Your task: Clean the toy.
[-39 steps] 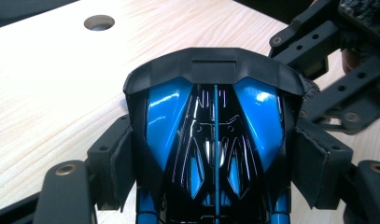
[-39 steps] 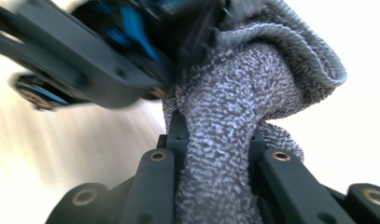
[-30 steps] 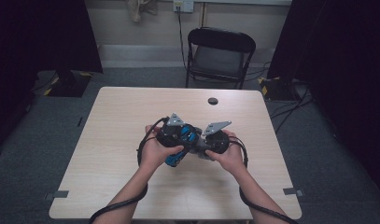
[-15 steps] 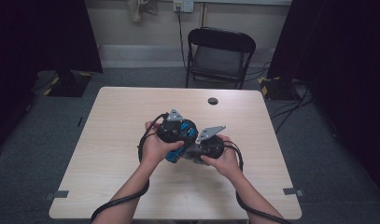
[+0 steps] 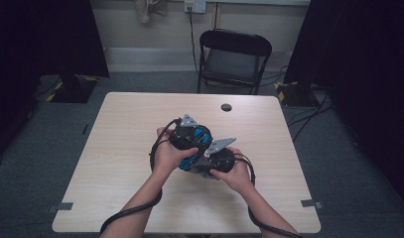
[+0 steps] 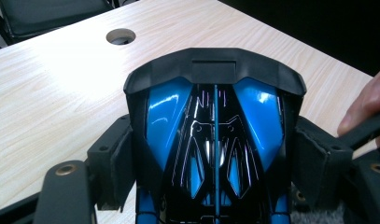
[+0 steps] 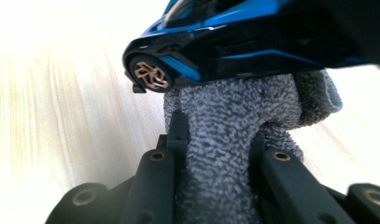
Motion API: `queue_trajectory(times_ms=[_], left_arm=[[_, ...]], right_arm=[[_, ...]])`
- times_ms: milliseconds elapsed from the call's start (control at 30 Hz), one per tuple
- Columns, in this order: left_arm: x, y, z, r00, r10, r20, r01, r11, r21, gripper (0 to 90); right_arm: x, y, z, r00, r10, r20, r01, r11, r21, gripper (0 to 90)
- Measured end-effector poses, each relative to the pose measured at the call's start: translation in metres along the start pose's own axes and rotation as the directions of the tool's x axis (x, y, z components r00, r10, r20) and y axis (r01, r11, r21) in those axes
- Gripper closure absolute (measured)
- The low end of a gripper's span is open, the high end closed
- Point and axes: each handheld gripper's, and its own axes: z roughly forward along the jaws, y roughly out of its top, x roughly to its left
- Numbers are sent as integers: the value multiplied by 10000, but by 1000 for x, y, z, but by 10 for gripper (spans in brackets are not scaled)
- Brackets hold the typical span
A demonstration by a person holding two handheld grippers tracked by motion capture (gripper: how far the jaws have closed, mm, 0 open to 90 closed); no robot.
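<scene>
A blue and black toy car (image 6: 253, 102) sits between the pads of my left gripper (image 6: 216, 161), which is shut on its sides. In the high view the left gripper (image 5: 189, 135) holds the car (image 5: 203, 140) above the middle of the table. My right gripper (image 7: 216, 140) is shut on a grey fuzzy cloth (image 7: 234, 116). The cloth presses up against the underside of the car (image 7: 234, 42), beside a wheel with a gold rim (image 7: 150, 74). In the high view the right gripper (image 5: 215, 159) is just below and right of the car.
The light wooden table (image 5: 125, 129) has a round cable hole (image 5: 226, 107) near its far edge, also seen in the left gripper view as a hole (image 6: 121, 35). A black folding chair (image 5: 234, 54) stands beyond the table. Cables trail from both grippers over the near edge.
The right hand with the cloth has slid slightly toward the near edge and in under the car. The left hand has tilted a little and otherwise stayed put.
</scene>
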Motion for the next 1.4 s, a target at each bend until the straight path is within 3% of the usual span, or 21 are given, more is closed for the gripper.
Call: queue_trajectory(times_ms=[200, 833, 1100, 1267, 1400], left_arm=[[0, -1, 4, 9999, 133, -5, -133, 9999, 90, 255], [5, -1, 4, 9997, -235, -64, 235, 9997, 16, 256], [8, -2, 1, 9993, -333, -149, 332, 9994, -69, 255], [13, -2, -3, 9987, -440, -255, 437, 9989, -143, 255], [15, -3, -6, 9990, -280, -347, 278, 9996, -56, 255]], right_arm=[[3, -3, 4, 9998, 44, -169, -42, 10000, 82, 735], [14, -7, 15, 9986, -237, -479, 258, 9988, 417, 735], [10, -13, 8, 9983, -205, -544, 231, 9986, 481, 733], [4, -20, -3, 9995, -99, -296, 116, 9983, 570, 732], [-2, -24, -10, 9999, 27, -119, -21, 9985, 538, 732]])
